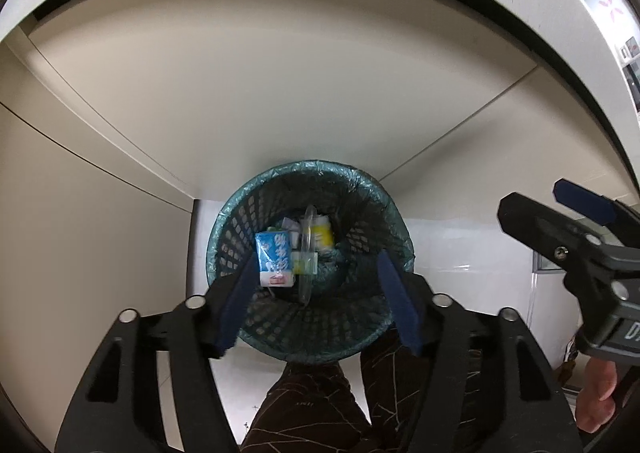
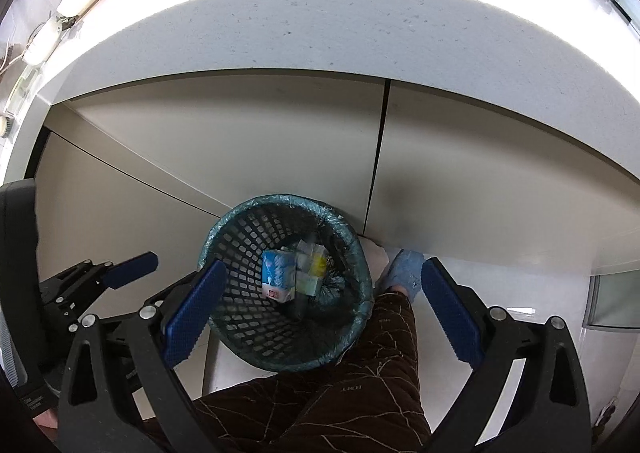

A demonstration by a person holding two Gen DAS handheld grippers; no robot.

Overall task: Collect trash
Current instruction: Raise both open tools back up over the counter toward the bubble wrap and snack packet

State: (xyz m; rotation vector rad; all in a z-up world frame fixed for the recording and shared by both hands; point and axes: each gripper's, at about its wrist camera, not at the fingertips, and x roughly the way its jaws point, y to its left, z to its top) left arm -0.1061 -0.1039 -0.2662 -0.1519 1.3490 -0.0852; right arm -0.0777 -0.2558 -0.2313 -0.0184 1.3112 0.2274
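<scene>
the left gripper hangs with its jaws apart and empty straight above the mesh trash basket, and the right gripper is spread wide and empty over the same rim. below both sits the trash: a blue-and-white carton, a yellow packet, clear plastic. it looks light and crushable; pinch the carton across its flat faces, while the thin bin liner would likely tear or slip.

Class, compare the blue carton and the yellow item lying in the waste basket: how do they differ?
The blue carton is blue and white with printed characters; the yellow item is mostly plain yellow. The blue carton looks larger and lies in full view, while the yellow item sits partly behind a clear plastic piece. Both rest at the bottom of the lined waste basket.
</scene>
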